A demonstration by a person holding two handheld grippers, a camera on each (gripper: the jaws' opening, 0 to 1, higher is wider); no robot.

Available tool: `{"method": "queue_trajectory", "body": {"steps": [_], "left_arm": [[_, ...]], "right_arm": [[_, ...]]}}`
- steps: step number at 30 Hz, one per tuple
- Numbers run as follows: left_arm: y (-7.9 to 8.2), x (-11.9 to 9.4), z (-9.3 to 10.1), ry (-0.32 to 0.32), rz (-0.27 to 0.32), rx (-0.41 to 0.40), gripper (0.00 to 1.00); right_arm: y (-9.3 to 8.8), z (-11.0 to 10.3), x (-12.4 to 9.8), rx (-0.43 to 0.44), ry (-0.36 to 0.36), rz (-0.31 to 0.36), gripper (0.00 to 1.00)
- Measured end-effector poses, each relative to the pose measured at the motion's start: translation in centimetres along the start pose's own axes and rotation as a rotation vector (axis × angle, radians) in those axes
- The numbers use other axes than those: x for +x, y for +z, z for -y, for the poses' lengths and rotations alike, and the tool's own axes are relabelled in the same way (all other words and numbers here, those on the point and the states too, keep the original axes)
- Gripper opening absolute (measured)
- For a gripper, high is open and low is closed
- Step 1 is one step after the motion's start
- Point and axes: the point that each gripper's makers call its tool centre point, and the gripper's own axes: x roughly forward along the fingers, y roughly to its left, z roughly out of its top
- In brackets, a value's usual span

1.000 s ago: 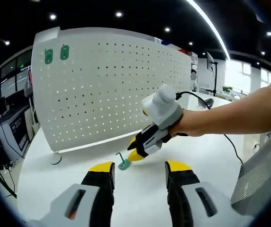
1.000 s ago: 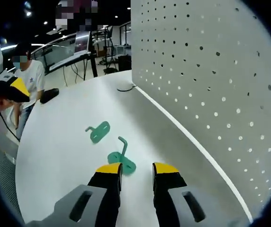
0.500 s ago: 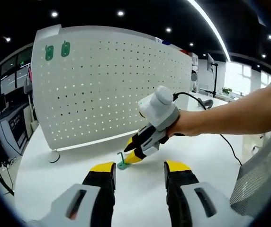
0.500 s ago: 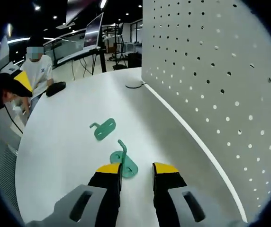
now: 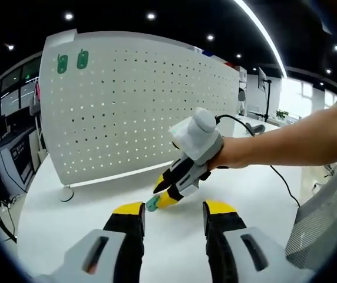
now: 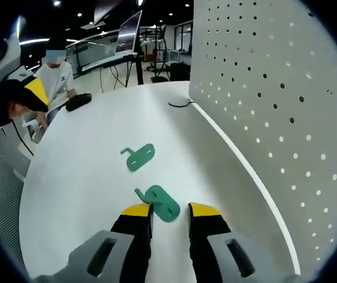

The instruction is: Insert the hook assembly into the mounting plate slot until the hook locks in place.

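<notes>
The green hook (image 6: 159,202) is straddled by the narrowly parted right tongs (image 6: 168,212); left tongs (image 5: 172,207) are held wide. A shallow bite could let it be flicked toward 11 o'clock.

Two green hooks lie flat on the table, one (image 6: 162,203) nearer, another (image 6: 139,157) beyond; white pegboard (image 6: 274,88) stands upright beside.

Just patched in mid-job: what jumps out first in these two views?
The tall white perforated pegboard dominates, standing on the white table. The right gripper has its yellow-tipped jaws open around a flat green plastic hook lying on the table, with a second green hook just beyond it.
</notes>
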Motion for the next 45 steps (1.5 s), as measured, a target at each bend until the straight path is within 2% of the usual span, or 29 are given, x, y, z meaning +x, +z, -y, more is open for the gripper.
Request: {"method": "queue_trajectory", "body": {"steps": [5, 10, 19, 23, 32, 37, 45], "left_arm": [[0.0, -0.1, 0.0, 0.0, 0.0, -0.001, 0.4], [0.0, -0.1, -0.1, 0.0, 0.0, -0.005, 0.4], [-0.2, 0.0, 0.6, -0.014, -0.007, 0.006, 0.4], [-0.2, 0.0, 0.8, -0.015, -0.009, 0.009, 0.39], [-0.3, 0.0, 0.7, -0.007, -0.011, 0.009, 0.39], [-0.3, 0.1, 0.6, -0.005, -0.012, 0.008, 0.39], [-0.3, 0.2, 0.6, -0.007, -0.012, 0.008, 0.39]], "right_arm": [[-0.2, -0.3, 0.3, 0.009, 0.029, -0.008, 0.21], [0.0, -0.7, -0.1, 0.008, 0.045, 0.002, 0.1], [-0.5, -1.7, -1.1, 0.071, 0.065, 0.012, 0.06], [-0.9, -2.2, -1.3, 0.104, 0.075, 0.011, 0.05], [-0.7, -2.2, -0.9, 0.29, 0.103, 0.052, 0.06], [-0.8, -1.8, -0.8, 0.299, 0.094, 0.046, 0.1], [0.1, -0.6, -1.0, 0.383, 0.076, 0.084, 0.11]]}}
